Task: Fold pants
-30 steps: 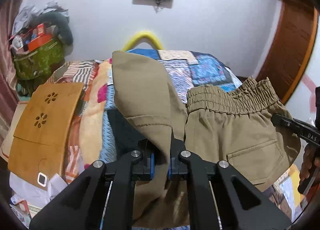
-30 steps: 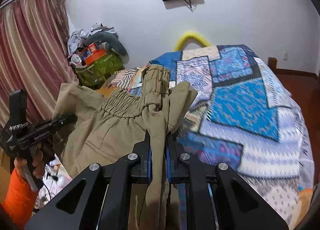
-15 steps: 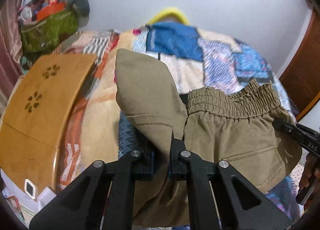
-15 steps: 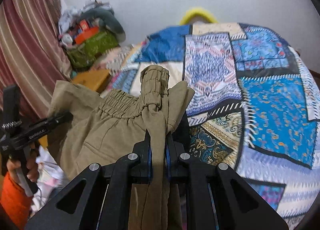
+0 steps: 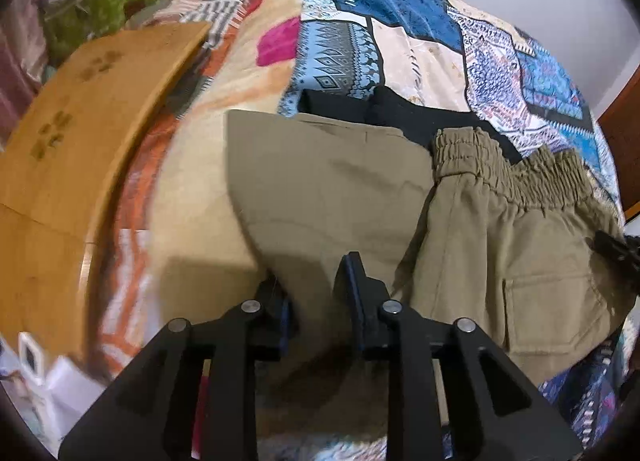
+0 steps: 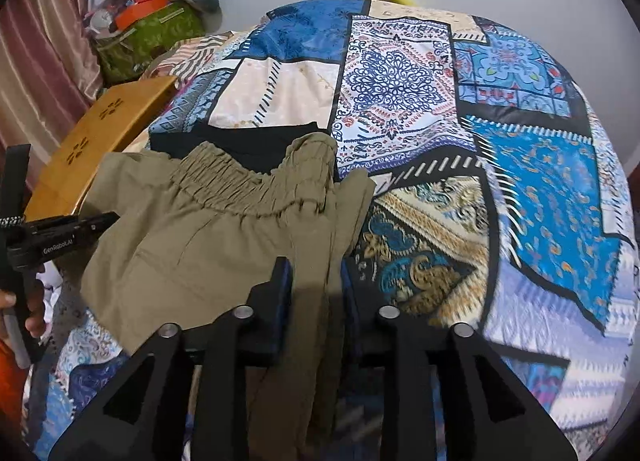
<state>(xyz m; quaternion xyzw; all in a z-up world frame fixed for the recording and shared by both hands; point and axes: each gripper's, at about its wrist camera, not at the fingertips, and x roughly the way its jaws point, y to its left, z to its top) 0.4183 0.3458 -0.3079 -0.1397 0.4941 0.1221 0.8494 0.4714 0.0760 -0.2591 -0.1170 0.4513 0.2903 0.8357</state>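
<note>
The khaki pants [image 5: 500, 261] lie on the bed's patchwork quilt [image 6: 520, 141], elastic waistband away from both cameras, over a black garment [image 6: 248, 141]. Fabric runs between the fingers of the left gripper [image 5: 318, 293] and of the right gripper [image 6: 314, 289]; both are opening, their pads standing off the cloth. A green bag [image 6: 152, 37] by the wall holds an orange box. "GenRobot.AI" reads on the left gripper's body.

Patchwork bedspread [image 6: 400, 93], wooden lap desk [image 5: 80, 121], green bag [image 6: 152, 33]
</note>
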